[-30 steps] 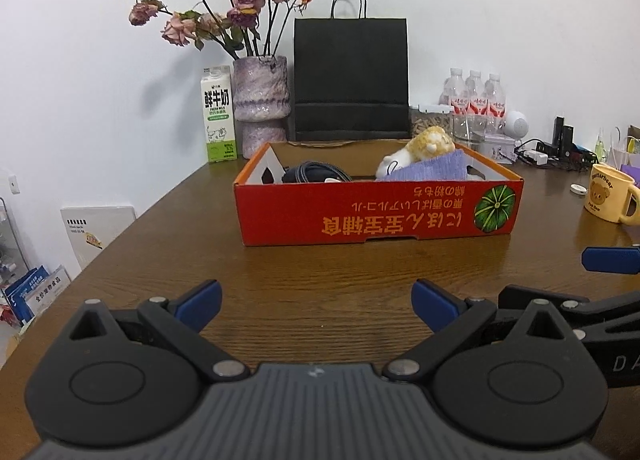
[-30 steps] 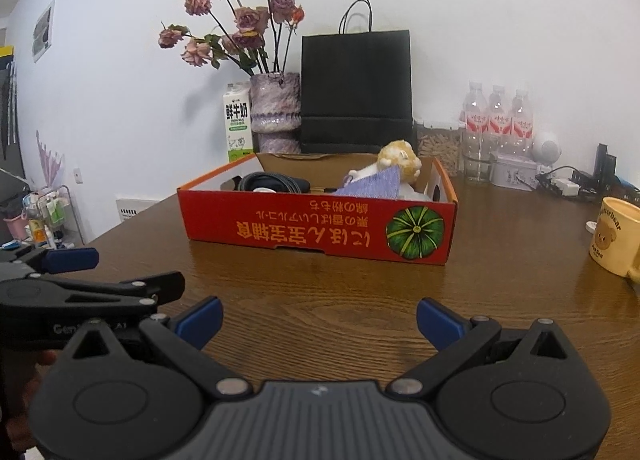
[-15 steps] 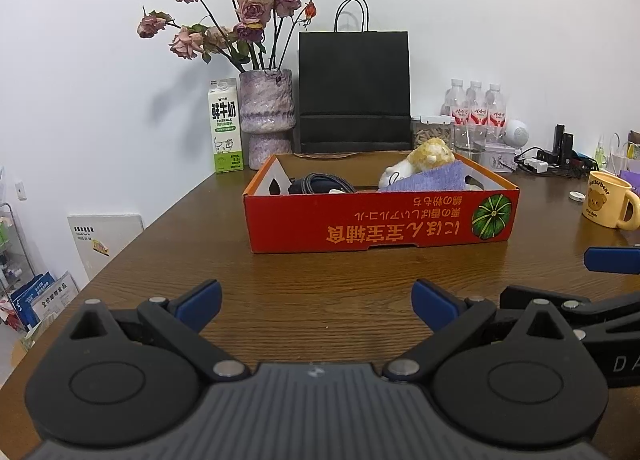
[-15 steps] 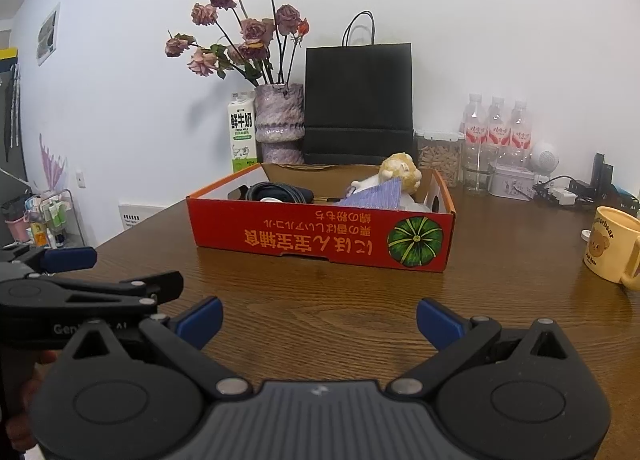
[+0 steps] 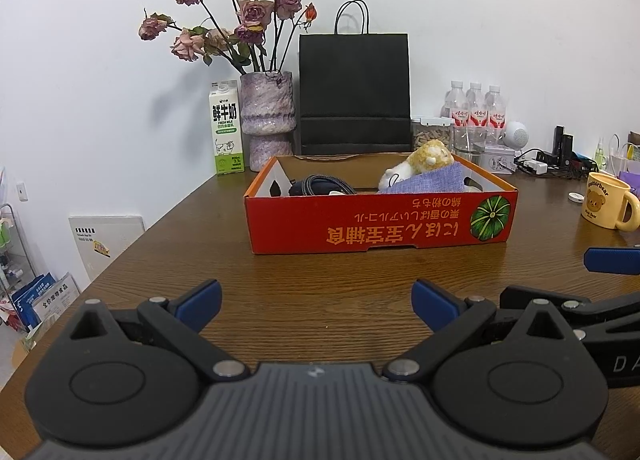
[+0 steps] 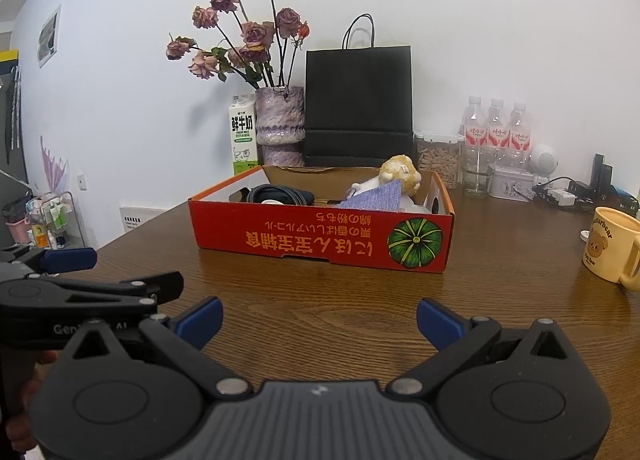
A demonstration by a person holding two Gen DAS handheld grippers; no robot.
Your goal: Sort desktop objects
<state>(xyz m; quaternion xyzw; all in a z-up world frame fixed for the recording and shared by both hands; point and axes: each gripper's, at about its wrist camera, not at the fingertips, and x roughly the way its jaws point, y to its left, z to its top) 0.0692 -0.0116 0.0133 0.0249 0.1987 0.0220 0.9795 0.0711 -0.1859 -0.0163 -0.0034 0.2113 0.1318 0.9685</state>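
Left gripper (image 5: 316, 302) and right gripper (image 6: 319, 318): both released, empty, side by side over near worktop (image 5: 340, 280). Red box (image 5: 380, 220) sits farther back, centre, containing plush toy (image 5: 428, 158), cable, cloth.

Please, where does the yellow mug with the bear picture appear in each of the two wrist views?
Left wrist view: the yellow mug with the bear picture stands at the right edge, on the brown wooden table.
Right wrist view: it is at the far right edge, partly cut off.
Shared landmark: the red cardboard box with the pumpkin print, left of the mug in both.
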